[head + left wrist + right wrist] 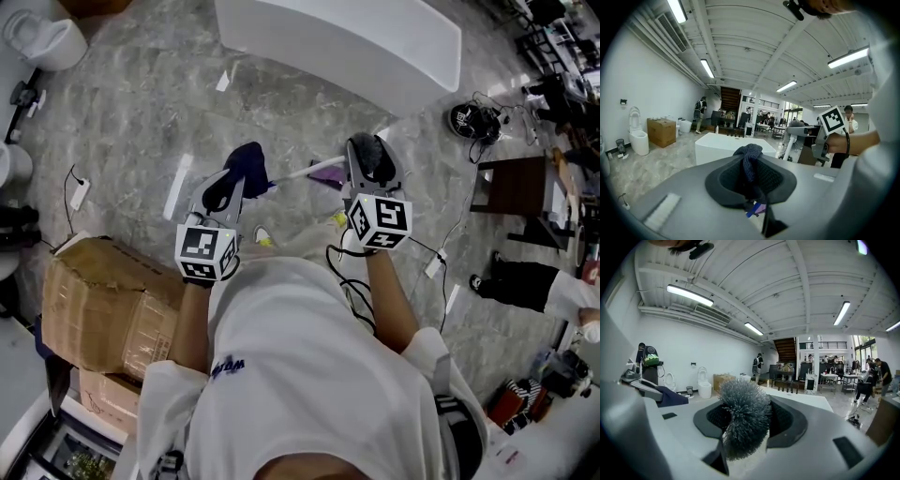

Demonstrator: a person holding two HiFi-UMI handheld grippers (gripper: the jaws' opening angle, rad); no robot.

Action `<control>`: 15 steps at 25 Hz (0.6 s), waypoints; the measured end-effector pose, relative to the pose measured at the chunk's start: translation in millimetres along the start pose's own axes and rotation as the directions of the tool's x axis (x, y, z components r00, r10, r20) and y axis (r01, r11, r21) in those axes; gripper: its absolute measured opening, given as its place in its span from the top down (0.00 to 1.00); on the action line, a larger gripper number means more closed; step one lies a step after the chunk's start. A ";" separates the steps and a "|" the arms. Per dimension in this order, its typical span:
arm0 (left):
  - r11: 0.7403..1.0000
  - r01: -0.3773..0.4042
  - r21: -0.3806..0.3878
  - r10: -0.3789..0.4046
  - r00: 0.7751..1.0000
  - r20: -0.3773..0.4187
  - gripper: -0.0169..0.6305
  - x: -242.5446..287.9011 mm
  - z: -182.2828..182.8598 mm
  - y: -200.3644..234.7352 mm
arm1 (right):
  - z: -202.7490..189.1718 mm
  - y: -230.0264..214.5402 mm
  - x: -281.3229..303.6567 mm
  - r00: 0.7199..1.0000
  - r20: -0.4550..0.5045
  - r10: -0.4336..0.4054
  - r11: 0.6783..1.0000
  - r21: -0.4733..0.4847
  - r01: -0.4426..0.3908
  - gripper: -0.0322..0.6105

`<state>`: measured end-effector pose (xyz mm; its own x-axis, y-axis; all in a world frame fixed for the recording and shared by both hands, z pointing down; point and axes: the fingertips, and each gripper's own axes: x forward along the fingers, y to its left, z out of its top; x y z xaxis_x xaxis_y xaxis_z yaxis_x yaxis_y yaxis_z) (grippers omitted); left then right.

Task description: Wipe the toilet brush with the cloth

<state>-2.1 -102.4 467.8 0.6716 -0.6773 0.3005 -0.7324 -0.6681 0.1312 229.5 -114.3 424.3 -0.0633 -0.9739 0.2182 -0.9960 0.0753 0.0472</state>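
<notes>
Left gripper [228, 187] is clamped on the dark blue cloth [751, 161], centre frame. Right gripper [372, 167] pinches the toilet brush [743, 420] by its bristles. Risky: those springy bristles could let it twist loose under wiping pressure.

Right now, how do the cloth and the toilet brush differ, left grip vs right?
The cloth is dark blue knit, limp and bunched; the toilet brush ends in a grey, round ball of stiff bristles. The cloth is in the left gripper; the toilet brush is in the right gripper, white handle jutting sideways. Shared: each is clamped between jaws.
</notes>
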 end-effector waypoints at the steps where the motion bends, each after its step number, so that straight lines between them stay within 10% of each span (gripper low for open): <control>1: 1.000 0.002 -0.001 -0.002 1.000 -0.001 0.92 0.2 0.0 0.1 | 0.0 1.4 0.2 1.000 -0.001 0.004 1.000 -0.001 -0.004 0.62; 15: 0.999 0.043 -0.029 -0.044 0.999 -0.004 0.92 10.1 -6.9 -10.0 | 1.8 6.3 -5.3 0.999 -0.029 0.028 0.999 -0.027 -0.029 0.62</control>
<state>11.2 -100.5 476.0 0.7023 -0.6462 0.2987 -0.7056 -0.6876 0.1716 223.5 -109.0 421.7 -0.0895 -0.9648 0.2473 -0.9917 0.1093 0.0677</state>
